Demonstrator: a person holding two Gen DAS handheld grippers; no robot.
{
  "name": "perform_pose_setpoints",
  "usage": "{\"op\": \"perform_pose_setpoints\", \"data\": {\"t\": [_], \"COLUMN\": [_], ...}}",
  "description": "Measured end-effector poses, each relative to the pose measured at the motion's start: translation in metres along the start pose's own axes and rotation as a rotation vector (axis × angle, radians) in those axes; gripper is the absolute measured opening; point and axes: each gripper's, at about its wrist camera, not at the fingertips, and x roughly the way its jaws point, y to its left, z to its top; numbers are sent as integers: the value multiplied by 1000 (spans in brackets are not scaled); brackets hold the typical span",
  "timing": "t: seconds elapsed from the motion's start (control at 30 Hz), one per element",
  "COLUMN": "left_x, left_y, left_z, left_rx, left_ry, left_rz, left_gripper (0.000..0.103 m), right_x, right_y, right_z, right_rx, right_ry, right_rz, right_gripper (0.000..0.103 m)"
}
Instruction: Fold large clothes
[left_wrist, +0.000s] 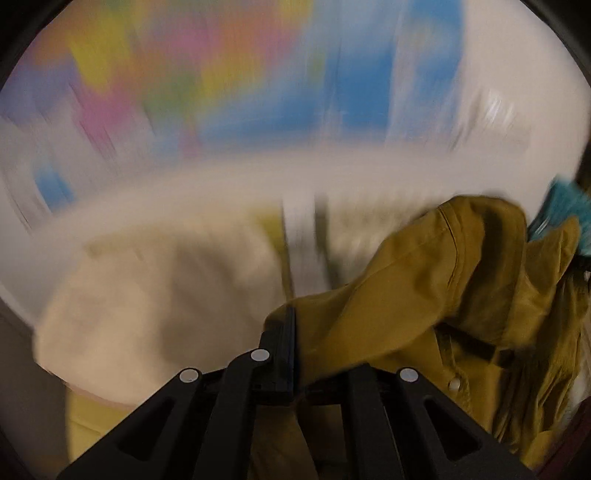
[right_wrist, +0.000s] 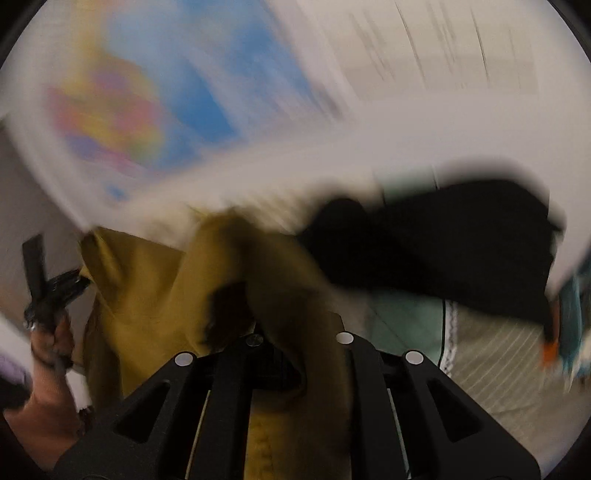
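Your left gripper (left_wrist: 295, 332) is clamped on a fold of the mustard-yellow garment (left_wrist: 424, 295), its jaws pressed together with the cloth pinched between them. The rest of the cloth billows off to the right of the fingers and hangs down below them. Your right gripper (right_wrist: 273, 332) is buried in the same garment (right_wrist: 166, 295); its jaws look closed on the cloth, though fabric drapes over the tips and hides the contact.

Both views are heavily smeared, so you are likely swinging fast. The main risk is a thin pinch slipping out on the left, dropping that side into a heap. Slack draped over the right fingers could snag or bunch when you lay it down. Just beyond the right gripper lies a black garment (right_wrist: 461, 251); the yellow cloth could land on it or drag it along. Your hand (right_wrist: 48, 343) at the left of the right view holds the other tool near the cloth, so the two grippers may be too close for a flat spread.
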Motion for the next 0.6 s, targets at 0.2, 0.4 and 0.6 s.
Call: {"op": "perform_pose_setpoints", "data": {"t": [0.2,0.4,0.6], "left_x": [43,41,53], "left_y": [11,18,23], "left_z": [4,9,10], "left_rx": [-7,21,-2], "left_ry": [41,35,57], "left_rz": [-45,-66,-80], "left_gripper": [6,16,16], "right_x": [34,-7,78], "right_y": [-5,67,131], "right_z": [-13,-30,-84], "right_rx": [-93,-543,-1102], "right_ry": [21,-139,48], "right_rz": [-224,-380,-485], "right_gripper": [63,89,86]}}
